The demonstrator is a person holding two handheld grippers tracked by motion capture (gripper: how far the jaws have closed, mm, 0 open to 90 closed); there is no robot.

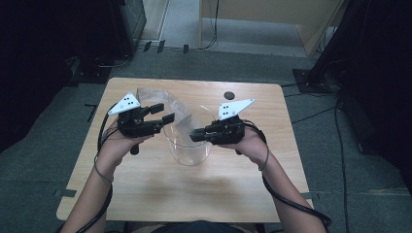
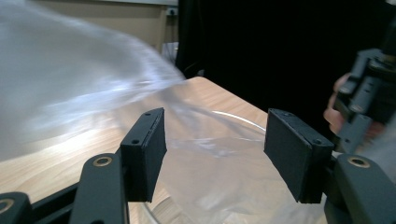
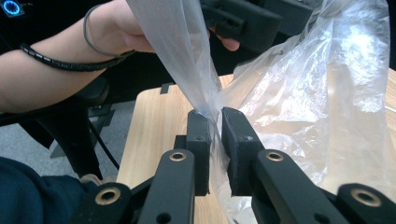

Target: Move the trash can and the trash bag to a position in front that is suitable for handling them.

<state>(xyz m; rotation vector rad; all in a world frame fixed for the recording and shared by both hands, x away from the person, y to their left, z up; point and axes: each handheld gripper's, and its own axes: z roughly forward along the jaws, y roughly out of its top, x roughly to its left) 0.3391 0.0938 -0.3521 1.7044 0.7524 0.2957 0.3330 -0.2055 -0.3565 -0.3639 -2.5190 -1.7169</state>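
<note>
blurred: plastic bag (image 2: 70,84) (upper left, left gripper view) | cut off: its lower folds, right gripper view's bottom edge

No legible text, label, brand, number or sign found in any view. Black dots present on the grey three-cornered plates (image 1: 127,102) of the hand-held grippers in the high view; dots only, no characters. Small glowing blue ring (image 3: 11,7) at top left of the right gripper view; no lettering discernible on it.
</note>
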